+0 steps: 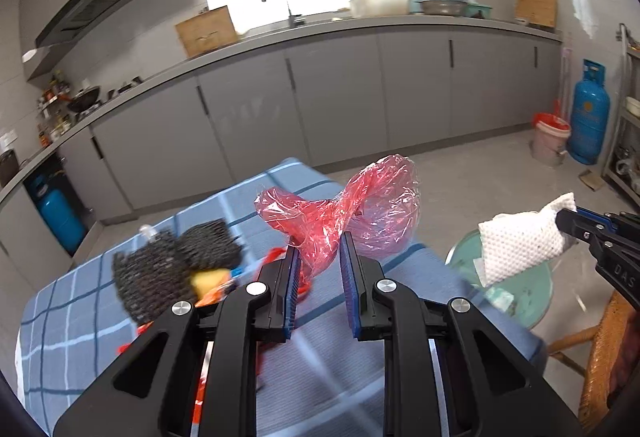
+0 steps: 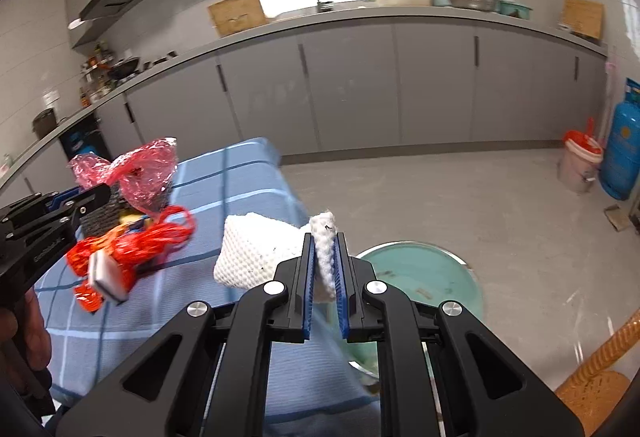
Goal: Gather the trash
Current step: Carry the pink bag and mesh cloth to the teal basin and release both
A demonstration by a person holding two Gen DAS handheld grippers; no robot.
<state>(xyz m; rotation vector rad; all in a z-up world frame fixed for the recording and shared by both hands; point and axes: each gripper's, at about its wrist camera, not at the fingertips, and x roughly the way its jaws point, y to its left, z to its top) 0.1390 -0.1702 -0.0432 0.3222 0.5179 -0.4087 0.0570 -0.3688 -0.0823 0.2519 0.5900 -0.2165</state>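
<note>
Table [image 1: 80, 317]: draped in blue checked cloth, piled at left with black mesh netting [image 1: 168, 269], a red net bag [image 2: 132, 249] and mixed scraps.
Left gripper [image 1: 320, 265]: raised above the cloth, jaws pinched on the neck of a crumpled red plastic bag [image 1: 352, 205].
Right gripper [image 2: 324, 261]: closed tight on a folded white paper towel [image 2: 264, 253], held off the table's right edge.
Teal basin [image 2: 440, 273]: on the floor below the towel.
Backdrop: grey kitchen cabinets [image 1: 340, 89], blue gas cylinder [image 1: 590, 113] at far right.
</note>
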